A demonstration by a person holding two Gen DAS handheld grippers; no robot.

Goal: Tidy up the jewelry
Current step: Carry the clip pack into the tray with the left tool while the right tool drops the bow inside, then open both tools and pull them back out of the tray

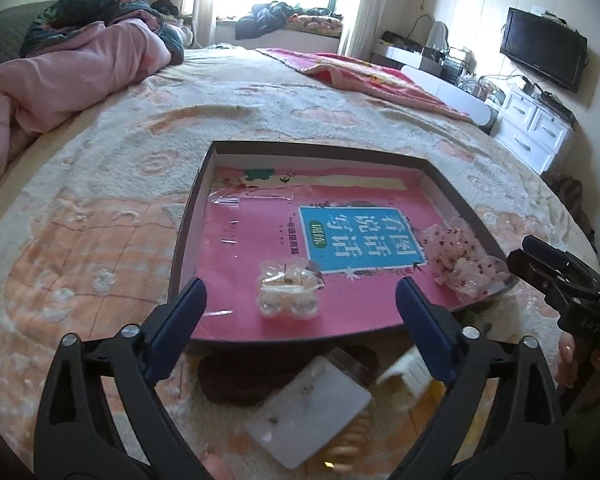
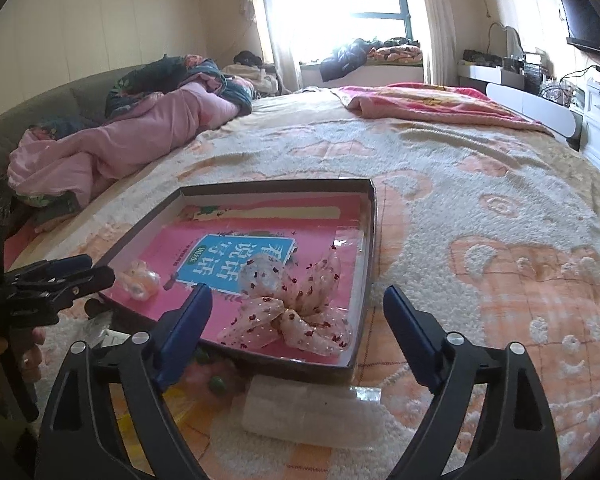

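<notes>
Over the near edge of the shallow dark cardboard tray (image 1: 188, 216), the left gripper (image 1: 300, 300) and right gripper (image 2: 298, 312) both gape wide, holding nothing. The glossy clear-plastic pearl hair clip (image 1: 290, 290) and sheer dotted fabric bow (image 2: 296, 308) lie apart inside on a slick pink book cover (image 1: 240, 256). Best to lift clear without snagging either, then pick from the loose pieces outside the tray.

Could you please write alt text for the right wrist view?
Open blue-padded right tongs hang empty over a shallow dark cardboard box lid on a bed, above a sheer pink dotted fabric bow lying on a pink book. The left tongs enter from the left.
</notes>
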